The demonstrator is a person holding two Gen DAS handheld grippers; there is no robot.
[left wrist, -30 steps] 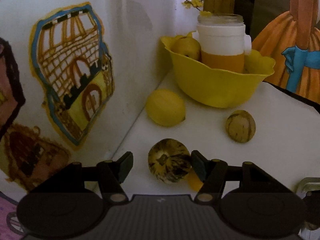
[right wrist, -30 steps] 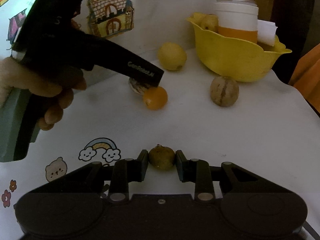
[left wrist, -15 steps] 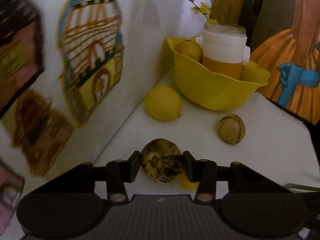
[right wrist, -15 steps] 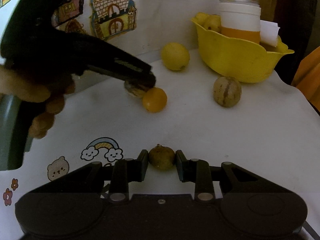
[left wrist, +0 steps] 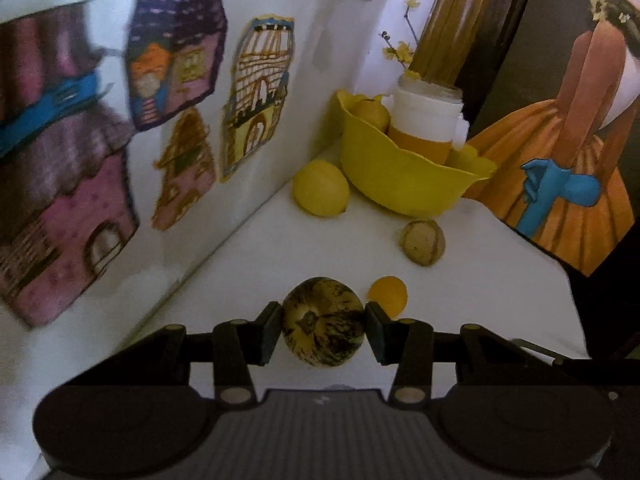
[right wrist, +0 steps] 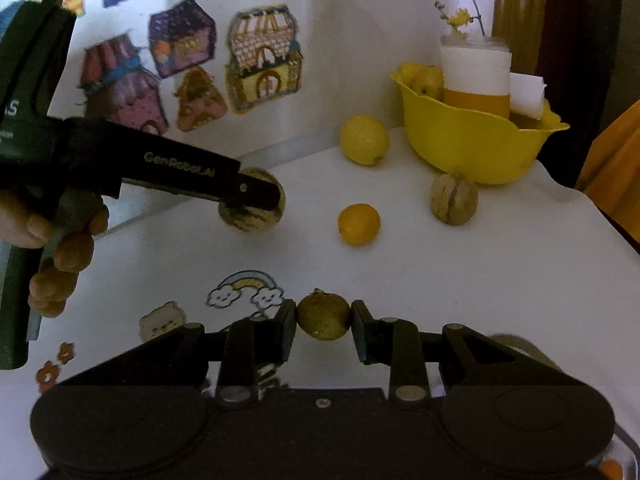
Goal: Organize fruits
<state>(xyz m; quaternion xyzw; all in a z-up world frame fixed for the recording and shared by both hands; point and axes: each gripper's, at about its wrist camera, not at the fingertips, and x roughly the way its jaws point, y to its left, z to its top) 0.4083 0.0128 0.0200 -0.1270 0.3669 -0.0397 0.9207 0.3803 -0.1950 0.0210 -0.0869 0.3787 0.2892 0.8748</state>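
Left tool (left wrist: 323, 322) clamps striped round fruit (left wrist: 323, 322) across widest part, lifted clear of worktop (left wrist: 248, 264). Right tool (right wrist: 323, 320) pinches small brown fruit (right wrist: 323, 318). Both aim toward yellow bowl (right wrist: 472, 148), likely destination; orange fruit (right wrist: 359, 224) waits near.

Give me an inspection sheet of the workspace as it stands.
Surface: white tabletop with cartoon stickers.
Job's things: yellow plastic bowl holding a pear; loose yellow lemon, pale striped melon, small orange.
Clutter: white-and-orange jar inside the bowl.
Grippers: left gripper shut on dark-striped round melon; right gripper shut on small brown-green fruit.
Cables: nothing seen.
Surroundings: white wall with house drawings.
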